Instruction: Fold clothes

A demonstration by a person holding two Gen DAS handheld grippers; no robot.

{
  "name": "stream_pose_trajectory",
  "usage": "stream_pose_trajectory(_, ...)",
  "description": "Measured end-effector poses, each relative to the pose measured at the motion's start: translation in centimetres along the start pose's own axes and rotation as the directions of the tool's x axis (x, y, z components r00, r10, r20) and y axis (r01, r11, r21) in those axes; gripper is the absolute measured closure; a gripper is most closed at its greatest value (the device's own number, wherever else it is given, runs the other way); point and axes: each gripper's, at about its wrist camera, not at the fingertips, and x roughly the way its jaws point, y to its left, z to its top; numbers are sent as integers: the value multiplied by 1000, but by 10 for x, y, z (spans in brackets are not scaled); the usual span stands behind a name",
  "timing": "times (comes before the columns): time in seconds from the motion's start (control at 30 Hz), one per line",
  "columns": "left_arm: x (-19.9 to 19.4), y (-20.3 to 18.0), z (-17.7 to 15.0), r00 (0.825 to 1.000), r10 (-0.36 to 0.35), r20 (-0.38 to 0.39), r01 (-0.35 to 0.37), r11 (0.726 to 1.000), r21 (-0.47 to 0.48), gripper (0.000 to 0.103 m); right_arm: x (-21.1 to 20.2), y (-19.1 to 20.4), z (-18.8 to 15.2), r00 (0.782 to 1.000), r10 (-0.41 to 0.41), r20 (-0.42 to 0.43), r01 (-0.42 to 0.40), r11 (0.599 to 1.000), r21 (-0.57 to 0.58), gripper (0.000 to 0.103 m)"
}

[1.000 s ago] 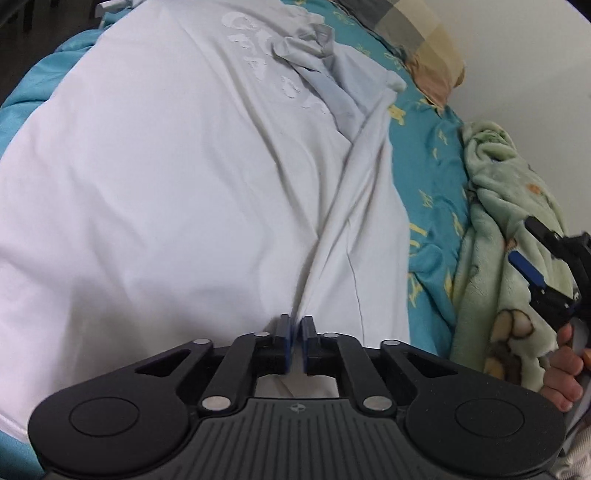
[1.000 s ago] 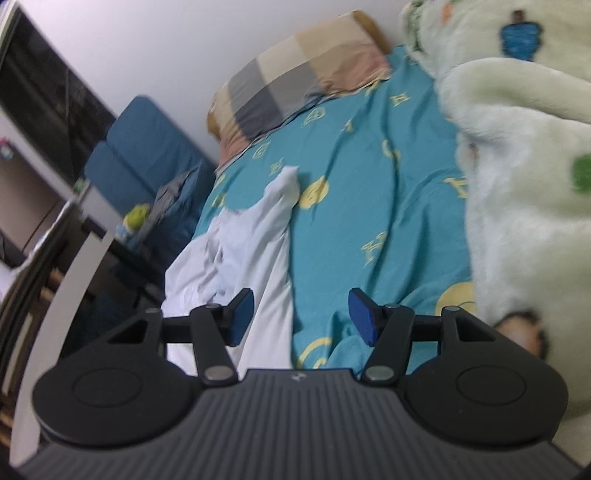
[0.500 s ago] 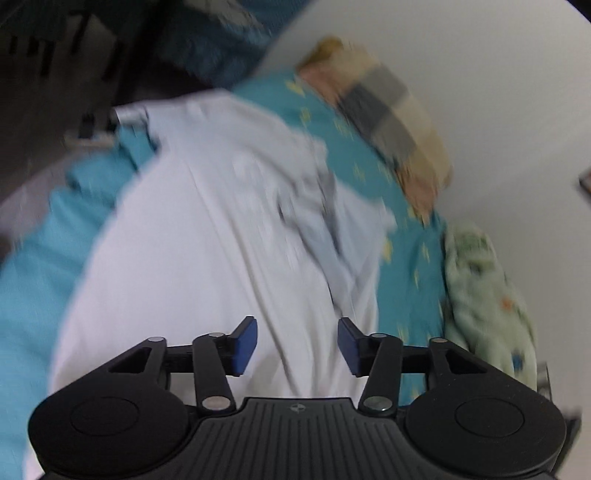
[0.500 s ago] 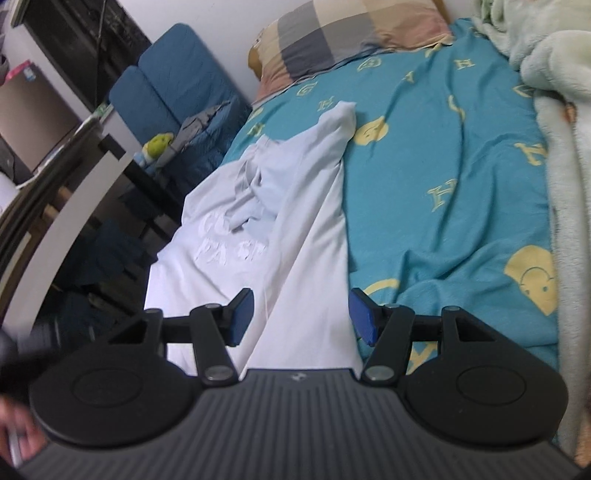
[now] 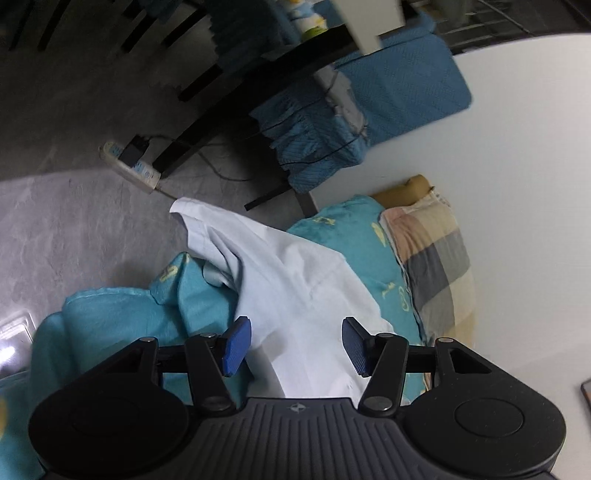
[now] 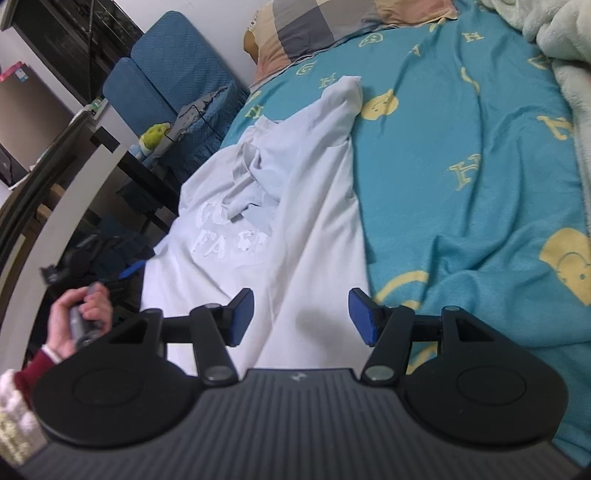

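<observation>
White T-shirt (image 6: 295,206) lies spread and rumpled on the bed's teal sheet (image 6: 461,177), which is printed with yellow letters and smiley faces; faded white lettering shows on the shirt's chest, and a crumpled fold of fabric sits just above that print. One sleeve (image 6: 343,92) reaches up toward the checked pillow (image 6: 332,26) at the head of the bed, stopping short of it. In the left wrist view the other sleeve (image 5: 195,218) hangs over the bed's edge, with grey floor (image 5: 74,221) and a white power strip (image 5: 129,166) beyond it. Right tongs (image 6: 301,317) are spread wide above the shirt's lower part, nothing between the 2 blue pads (image 6: 242,317). Left tongs (image 5: 295,347) are also spread wide and hold nothing, with the shirt's shoulder area behind the gap. The person's left hand (image 6: 81,314), in a dark red cuff, grips its tool's handle off the shirt's left side. A pale green fleece blanket (image 6: 554,44) is bunched along the far right of the bed. A blue cushioned chair (image 6: 166,74) stands beside the pillow end of the bed.
</observation>
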Motion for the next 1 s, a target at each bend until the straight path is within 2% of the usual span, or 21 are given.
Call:
stream_pose_trajectory(0.17,33,21,9,999,28,-29,-28,1000,-13,46,13,-1,2,1000,-9,-8,9,1000,15,43)
stream_pose_trajectory(0.27,47,27,19,999,34,-6,-35,999,-22,46,19,-2,2,1000,-2,-18,2,1000,27,43)
stream_pose_trajectory(0.4,65,18,42,998,54,28,-54,998,19,47,20,-1,5,1000,-5,-6,5,1000,21,43)
stream_pose_trajectory(0.43,69,14,47,998,59,36,-60,997,43,53,19,0,6,1000,-7,-1,7,1000,18,43)
stream_pose_trajectory(0.47,74,10,50,997,68,40,-71,995,68,71,19,-1,6,1000,-9,2,9,1000,21,43)
stream_pose_trajectory(0.53,81,-4,53,994,105,36,-109,982,153,97,18,-2,7,1000,-9,3,9,999,39,43)
stream_pose_trajectory(0.57,81,-14,52,992,120,48,-128,969,211,98,17,-3,8,1000,-8,6,8,999,46,43)
stream_pose_trajectory(0.63,76,-39,46,986,139,96,-164,926,339,98,17,-3,11,1000,-13,16,12,998,55,43)
stream_pose_trajectory(0.7,67,-65,40,984,129,125,-170,892,418,98,16,-3,13,999,-22,25,21,998,57,43)
stream_pose_trajectory(0.73,63,-82,34,982,123,141,-176,862,475,98,15,-2,14,999,-28,29,26,998,53,43)
stream_pose_trajectory(0.8,54,-122,16,980,100,170,-185,768,614,98,12,-4,15,999,-39,35,37,998,50,43)
stream_pose_trajectory(0.87,46,-162,-12,984,58,167,-164,656,737,98,9,-8,15,998,-49,41,46,997,60,43)
stream_pose_trajectory(1.0,47,-227,-91,999,12,47,-48,408,912,98,1,-18,17,996,-69,53,65,995,80,43)
